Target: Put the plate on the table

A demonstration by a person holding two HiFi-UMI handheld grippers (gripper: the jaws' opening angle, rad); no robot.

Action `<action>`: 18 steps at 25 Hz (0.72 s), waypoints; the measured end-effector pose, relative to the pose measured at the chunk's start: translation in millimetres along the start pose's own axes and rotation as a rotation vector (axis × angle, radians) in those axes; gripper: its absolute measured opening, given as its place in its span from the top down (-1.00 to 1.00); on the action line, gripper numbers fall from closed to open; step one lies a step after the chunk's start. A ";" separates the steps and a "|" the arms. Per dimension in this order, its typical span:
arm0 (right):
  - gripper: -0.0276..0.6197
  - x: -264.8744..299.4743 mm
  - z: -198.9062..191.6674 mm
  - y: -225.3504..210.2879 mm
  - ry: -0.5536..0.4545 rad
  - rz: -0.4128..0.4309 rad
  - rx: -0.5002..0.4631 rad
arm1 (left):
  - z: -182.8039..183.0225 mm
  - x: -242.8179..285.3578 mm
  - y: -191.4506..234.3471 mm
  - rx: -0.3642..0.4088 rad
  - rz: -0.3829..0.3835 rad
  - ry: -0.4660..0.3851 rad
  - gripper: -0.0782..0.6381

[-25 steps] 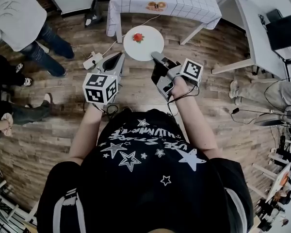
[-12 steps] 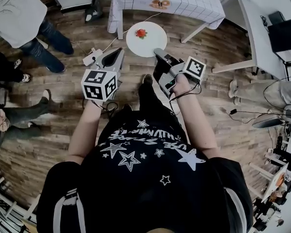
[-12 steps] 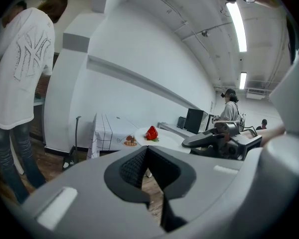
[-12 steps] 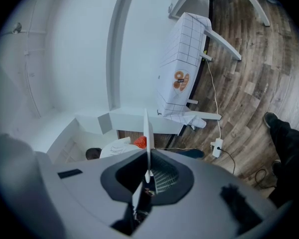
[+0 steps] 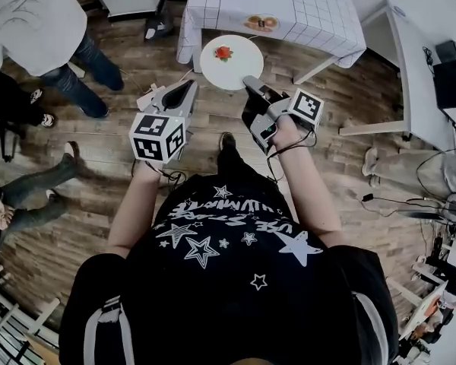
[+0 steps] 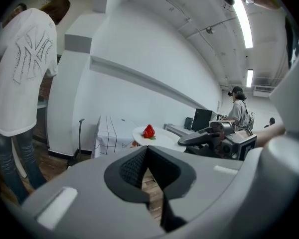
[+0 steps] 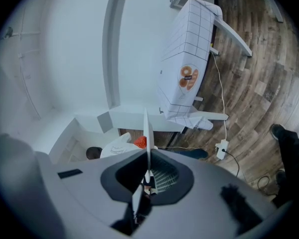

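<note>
A round white plate [image 5: 235, 61] with a red strawberry [image 5: 223, 52] on it hangs in the air in front of me, level. My right gripper [image 5: 248, 83] is shut on its near rim. In the right gripper view the plate [image 7: 146, 128] shows edge-on between the jaws, with the strawberry [image 7: 140, 142] beside it. My left gripper [image 5: 188, 87] is shut on nothing, just left of the plate and apart from it. The table [image 5: 304, 10] with a white checked cloth stands just beyond the plate. From the left gripper view I see the plate [image 6: 162, 137] and strawberry [image 6: 148, 131].
An orange-patterned item [image 5: 262, 23] lies near the table's front edge. A power strip [image 5: 147, 97] with its cable lies on the wood floor. People stand at the left [image 5: 30, 21]. A long white desk [image 5: 414, 59] with a black monitor [image 5: 452, 59] is at the right.
I have walked toward the table: it has come lower and nearer in the head view. The plate stays held in the right gripper, and both grippers keep their pose.
</note>
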State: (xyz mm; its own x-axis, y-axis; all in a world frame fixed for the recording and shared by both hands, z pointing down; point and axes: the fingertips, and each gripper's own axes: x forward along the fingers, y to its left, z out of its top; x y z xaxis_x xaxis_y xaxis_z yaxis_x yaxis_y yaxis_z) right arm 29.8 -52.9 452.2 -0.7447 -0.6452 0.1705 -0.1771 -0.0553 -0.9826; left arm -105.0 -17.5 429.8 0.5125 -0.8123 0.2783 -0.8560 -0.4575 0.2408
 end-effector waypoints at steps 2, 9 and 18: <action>0.84 8.4 19.1 1.4 -0.008 0.000 -0.009 | 7.2 17.0 3.9 0.009 -0.002 0.000 0.76; 0.84 24.0 68.8 -1.2 -0.021 -0.015 -0.029 | 20.1 62.3 14.1 0.007 0.009 -0.004 0.76; 0.84 50.0 137.9 9.9 0.001 0.022 -0.001 | 51.5 124.4 19.4 0.030 0.036 0.040 0.76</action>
State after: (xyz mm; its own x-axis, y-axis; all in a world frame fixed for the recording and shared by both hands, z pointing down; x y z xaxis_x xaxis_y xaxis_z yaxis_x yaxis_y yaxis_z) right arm 79.5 -190.8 440.9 -0.7493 -0.6453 0.1486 -0.1610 -0.0402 -0.9861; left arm -61.4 -146.0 421.2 0.4833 -0.8135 0.3234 -0.8752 -0.4396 0.2020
